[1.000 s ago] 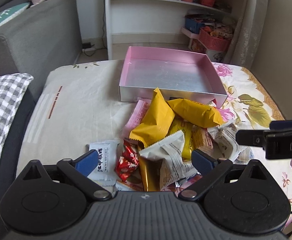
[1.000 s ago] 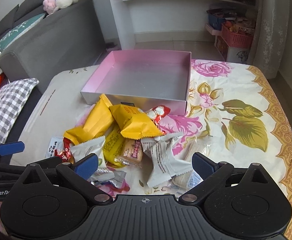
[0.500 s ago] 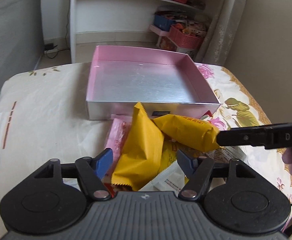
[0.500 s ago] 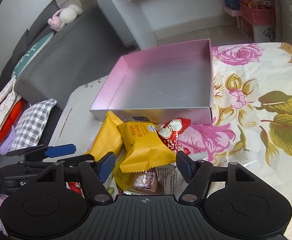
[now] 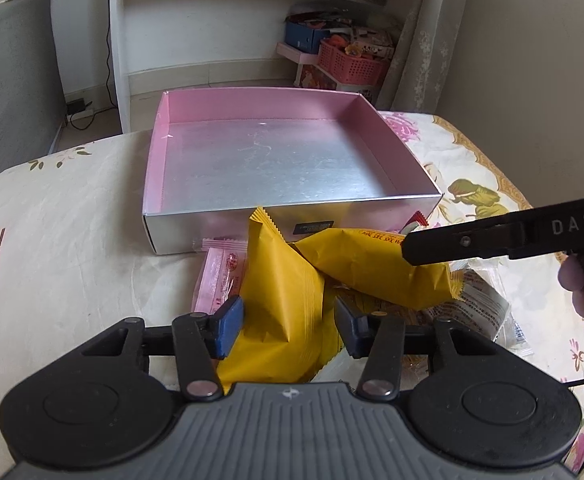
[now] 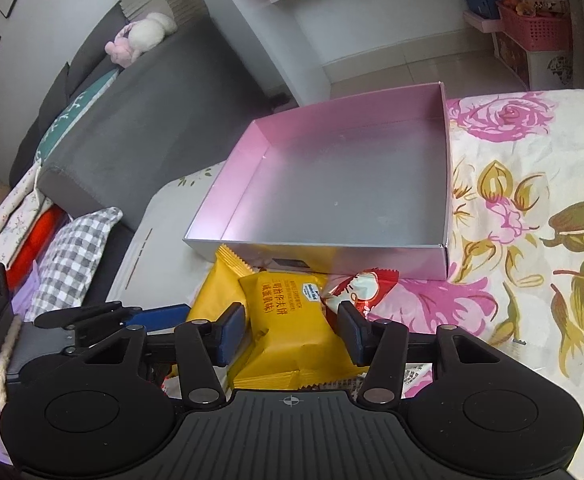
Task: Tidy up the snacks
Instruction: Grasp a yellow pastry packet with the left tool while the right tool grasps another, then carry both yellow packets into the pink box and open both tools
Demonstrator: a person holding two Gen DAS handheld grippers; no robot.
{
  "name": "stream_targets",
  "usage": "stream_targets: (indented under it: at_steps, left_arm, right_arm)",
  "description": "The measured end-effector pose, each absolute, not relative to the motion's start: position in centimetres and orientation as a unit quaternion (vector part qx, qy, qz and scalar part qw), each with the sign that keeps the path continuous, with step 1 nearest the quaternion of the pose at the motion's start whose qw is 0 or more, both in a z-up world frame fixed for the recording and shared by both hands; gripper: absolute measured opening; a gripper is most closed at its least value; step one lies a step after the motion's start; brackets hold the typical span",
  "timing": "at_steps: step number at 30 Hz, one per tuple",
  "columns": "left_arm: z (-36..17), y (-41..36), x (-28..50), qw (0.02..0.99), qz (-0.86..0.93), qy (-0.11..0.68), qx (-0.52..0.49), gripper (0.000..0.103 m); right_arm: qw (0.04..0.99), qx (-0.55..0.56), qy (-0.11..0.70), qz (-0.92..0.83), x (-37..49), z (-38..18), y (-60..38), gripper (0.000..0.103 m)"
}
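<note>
A pile of snack packets lies on the cloth in front of an empty pink-walled box (image 5: 292, 210) (image 6: 332, 256). My left gripper (image 5: 287, 330) has an upright yellow packet (image 5: 279, 280) between its blue pads. Its jaws are closing, and the packet buckles where the pads press it. My right gripper (image 6: 292, 334) is closing on a second yellow packet (image 6: 292, 320) with printed text, both pads against its sides. In the left wrist view one right finger (image 5: 452, 240) reaches over that packet (image 5: 372, 264). The left gripper's fingers (image 6: 159, 314) show at the left of the right wrist view.
A pink packet (image 5: 219, 276), a red-and-white candy (image 6: 364, 284) and white wrappers (image 5: 484, 304) lie around the yellow ones. A grey sofa (image 6: 139, 132) with a checked pillow (image 6: 71, 256) stands to the left. White shelves (image 5: 251, 20) and pink baskets (image 5: 348, 64) stand beyond.
Both grippers have come down and forward over the pile towards the box. Their jaws have narrowed from wide apart to closing on a yellow packet each.
</note>
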State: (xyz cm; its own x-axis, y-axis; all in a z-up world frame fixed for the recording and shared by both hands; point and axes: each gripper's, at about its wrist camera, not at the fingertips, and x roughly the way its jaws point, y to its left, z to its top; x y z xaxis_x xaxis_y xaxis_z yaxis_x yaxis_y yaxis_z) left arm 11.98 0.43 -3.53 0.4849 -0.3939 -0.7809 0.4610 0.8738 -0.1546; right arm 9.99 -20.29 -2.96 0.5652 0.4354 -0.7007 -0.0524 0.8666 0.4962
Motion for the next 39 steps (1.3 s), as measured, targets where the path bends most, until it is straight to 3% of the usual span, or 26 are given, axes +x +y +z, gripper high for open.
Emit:
stream_targets:
  at_steps: [12, 19, 39]
  left_arm:
    - [-4.4, -0.4, 12.0, 0.856, -0.226, 0.457, 0.086, 0.047]
    - [-4.2, -0.6, 11.4, 0.858, -0.217, 0.451, 0.117, 0.038]
    - [-0.3, 0.9, 12.0, 0.882, -0.203, 0.426, 0.007, 0.028]
  right_arm:
    - [0.850, 0.199, 0.461, 0.160, 10.7, -4.4, -18.5, 0.053]
    - [0.855, 0.186, 0.460, 0.155, 10.4, -4.4, -17.7, 0.041]
    - [0.861, 0.270, 0.408, 0.140, 10.0, 0.0, -21.1, 0.038]
